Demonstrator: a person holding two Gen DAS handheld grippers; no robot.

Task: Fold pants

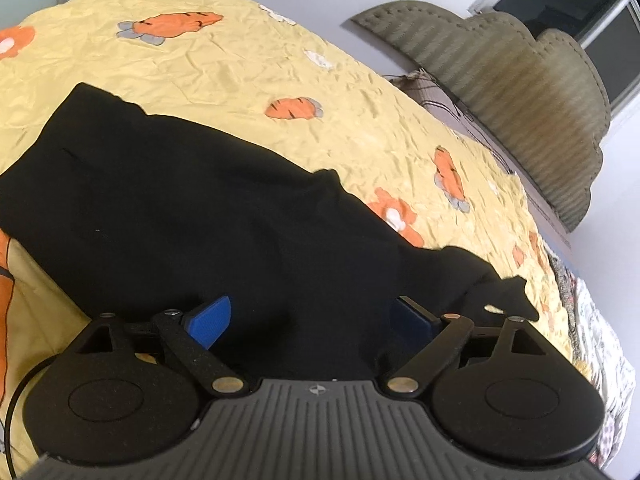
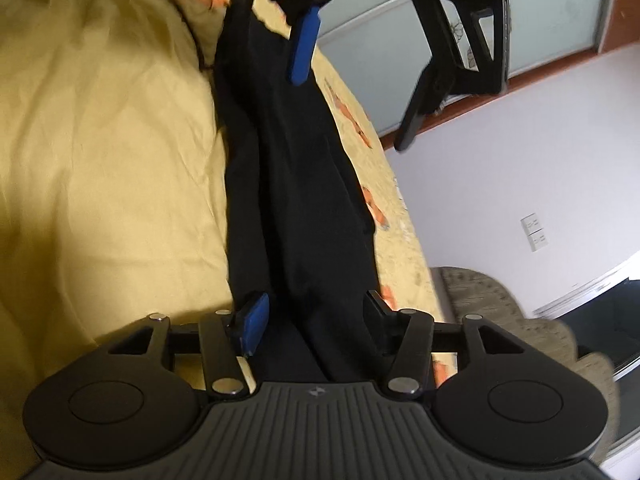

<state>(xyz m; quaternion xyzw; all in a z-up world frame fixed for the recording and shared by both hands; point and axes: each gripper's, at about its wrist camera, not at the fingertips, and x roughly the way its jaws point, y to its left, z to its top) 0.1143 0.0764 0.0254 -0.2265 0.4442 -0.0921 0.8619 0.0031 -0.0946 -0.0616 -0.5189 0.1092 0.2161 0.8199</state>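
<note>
Black pants (image 1: 180, 208) lie folded lengthwise on a yellow bedspread (image 1: 280, 64) with orange carrot prints. My left gripper (image 1: 312, 316) is open, its blue pads (image 1: 212, 316) wide apart on either side of bunched black fabric. In the right wrist view the pants (image 2: 292, 184) run as a long strip away from me. My right gripper (image 2: 312, 320) is open, straddling the near end of the pants. The left gripper (image 2: 360, 40) shows at the top of that view, above the far end, jaws apart.
A grey-green padded headboard (image 1: 520, 92) stands against the white wall at the bed's far right edge. A window (image 1: 580, 0) lies beyond. In the right wrist view, a wall socket (image 2: 534, 232) and sliding glass doors (image 2: 540, 20) show behind the bed.
</note>
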